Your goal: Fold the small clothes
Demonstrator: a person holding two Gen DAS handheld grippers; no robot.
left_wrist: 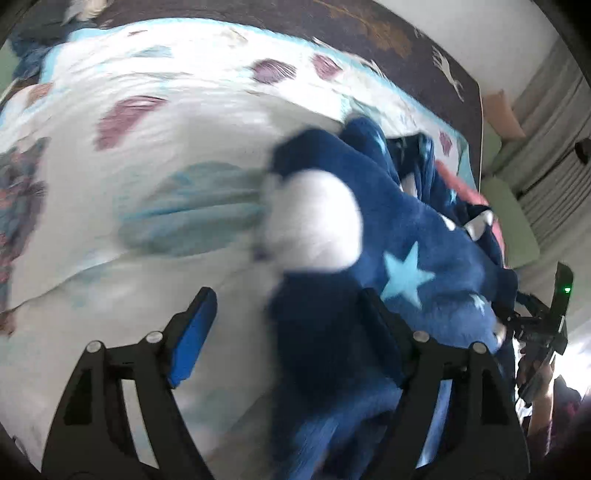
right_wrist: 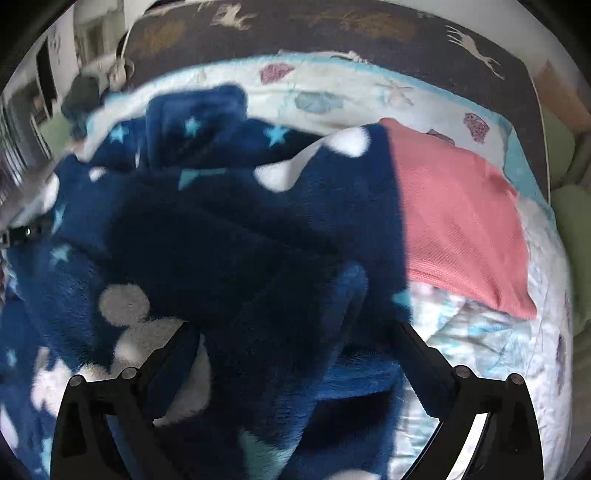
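A dark blue fleece garment point(left_wrist: 406, 229) with light blue stars and white patches lies bunched on a white patterned quilt point(left_wrist: 147, 155). My left gripper point(left_wrist: 288, 314) is open; the garment's edge hangs between its fingers, against the right finger point(left_wrist: 380, 321). In the right wrist view the same garment point(right_wrist: 229, 229) fills the middle. My right gripper point(right_wrist: 295, 332) has its fingers spread wide with fleece piled between them. The right gripper also shows at the right edge of the left wrist view point(left_wrist: 535, 332).
A folded pink knit cloth point(right_wrist: 458, 221) lies on the quilt point(right_wrist: 480, 350) to the right of the blue garment. A dark brown blanket with white animal prints point(right_wrist: 369, 29) covers the far side of the bed. Green cushions point(right_wrist: 569, 206) lie at the right edge.
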